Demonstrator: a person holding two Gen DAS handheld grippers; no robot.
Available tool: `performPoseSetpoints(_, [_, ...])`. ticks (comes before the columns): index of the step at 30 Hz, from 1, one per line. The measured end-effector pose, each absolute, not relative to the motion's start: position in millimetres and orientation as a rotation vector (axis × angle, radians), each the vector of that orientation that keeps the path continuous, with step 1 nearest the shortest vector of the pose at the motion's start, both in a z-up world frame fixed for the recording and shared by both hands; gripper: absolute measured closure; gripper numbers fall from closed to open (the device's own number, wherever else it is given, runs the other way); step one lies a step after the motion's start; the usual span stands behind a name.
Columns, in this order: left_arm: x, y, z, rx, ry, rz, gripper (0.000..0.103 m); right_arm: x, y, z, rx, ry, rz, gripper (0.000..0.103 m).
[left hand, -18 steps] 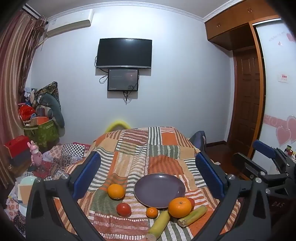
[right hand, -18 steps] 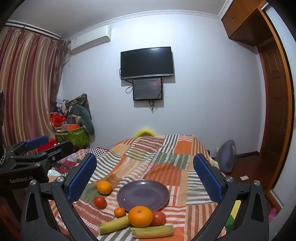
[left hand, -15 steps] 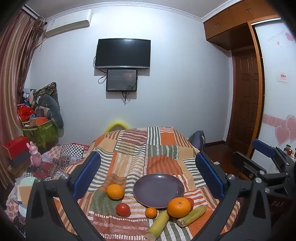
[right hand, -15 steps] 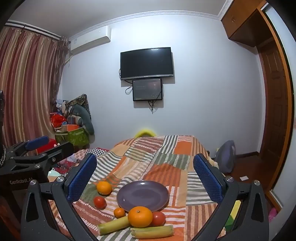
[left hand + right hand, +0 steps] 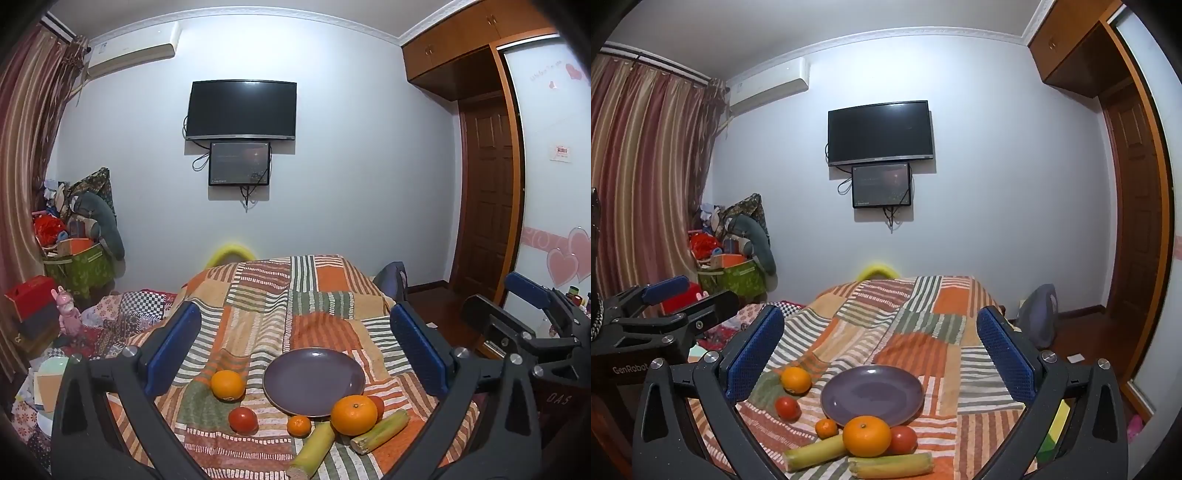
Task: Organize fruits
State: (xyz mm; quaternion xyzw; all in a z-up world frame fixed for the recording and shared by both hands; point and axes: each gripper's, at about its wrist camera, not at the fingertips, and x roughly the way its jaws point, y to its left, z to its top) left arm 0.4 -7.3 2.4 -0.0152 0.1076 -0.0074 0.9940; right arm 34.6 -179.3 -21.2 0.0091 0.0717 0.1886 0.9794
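Note:
An empty purple plate (image 5: 314,380) (image 5: 872,394) lies on the striped patchwork cloth (image 5: 295,306). Around it lie a big orange (image 5: 354,414) (image 5: 866,435), another orange (image 5: 228,384) (image 5: 795,379), a small mandarin (image 5: 299,425) (image 5: 826,428), two tomatoes (image 5: 242,420) (image 5: 903,439), and two green-yellow stalks (image 5: 380,431) (image 5: 890,464). My left gripper (image 5: 295,350) is open and empty, held above and short of the fruit. My right gripper (image 5: 879,354) is open and empty too. Each gripper shows at the edge of the other's view.
The cloth covers a table that ends at the far wall under a TV (image 5: 241,110). A green box with clutter (image 5: 79,266) and toys stand at the left. A wooden door (image 5: 487,199) and wardrobe are at the right.
Both views shift very slightly; the fruit and plate have not moved. Both grippers stay open.

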Motion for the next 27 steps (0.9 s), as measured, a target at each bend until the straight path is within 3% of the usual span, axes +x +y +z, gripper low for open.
performPoseSetpoints(27, [1.6,-7.0,3.1,-0.037,0.227,-0.012,0.0,31.2,-178.1,-23.7,0.009,0.154,0.37,0.0])
